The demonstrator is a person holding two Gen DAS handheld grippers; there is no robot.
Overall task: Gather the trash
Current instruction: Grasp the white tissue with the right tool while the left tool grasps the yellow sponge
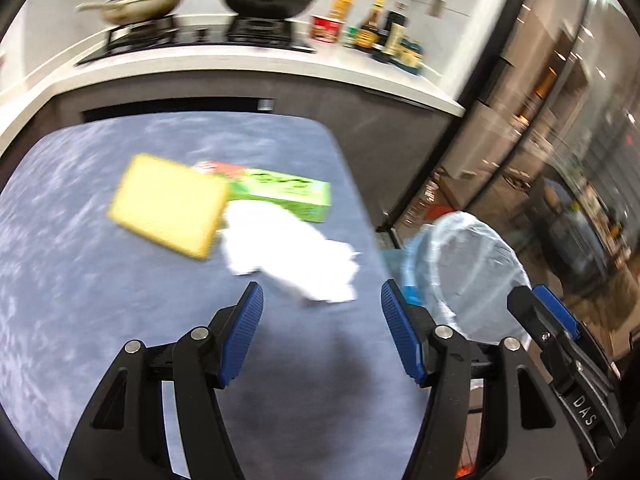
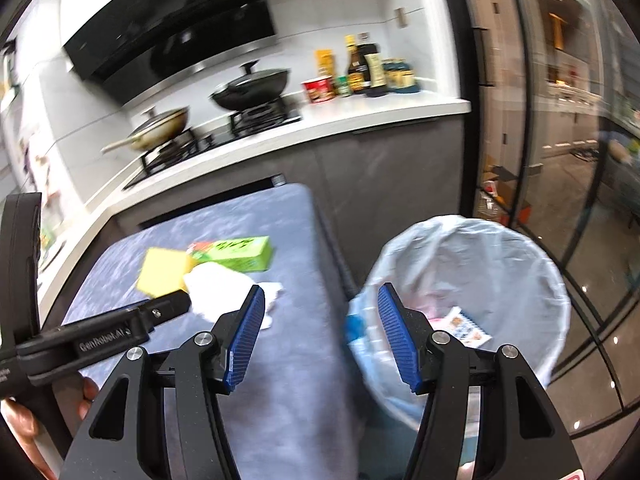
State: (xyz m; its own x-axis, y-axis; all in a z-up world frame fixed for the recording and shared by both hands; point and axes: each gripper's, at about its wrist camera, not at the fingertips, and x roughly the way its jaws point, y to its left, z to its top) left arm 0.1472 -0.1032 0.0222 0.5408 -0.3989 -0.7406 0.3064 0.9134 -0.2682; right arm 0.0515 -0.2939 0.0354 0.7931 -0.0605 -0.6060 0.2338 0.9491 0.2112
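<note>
A crumpled white tissue (image 1: 292,256) lies on the blue-grey table (image 1: 100,300), next to a yellow sponge (image 1: 168,204) and a green box (image 1: 288,194). My left gripper (image 1: 322,300) is open and empty, just short of the tissue. In the right wrist view the tissue (image 2: 218,288), sponge (image 2: 164,272) and box (image 2: 236,254) lie ahead to the left. My right gripper (image 2: 320,304) is open and empty, over the gap between the table (image 2: 288,360) and the lined trash bin (image 2: 472,280), which holds a printed wrapper (image 2: 466,326). The bin (image 1: 468,272) also shows in the left wrist view.
A kitchen counter (image 2: 360,116) behind the table holds a hob with two pans (image 2: 248,88), a red cup and several bottles (image 2: 364,68). Glass doors (image 2: 560,140) stand to the right. The left gripper's body (image 2: 100,332) crosses the right wrist view at left.
</note>
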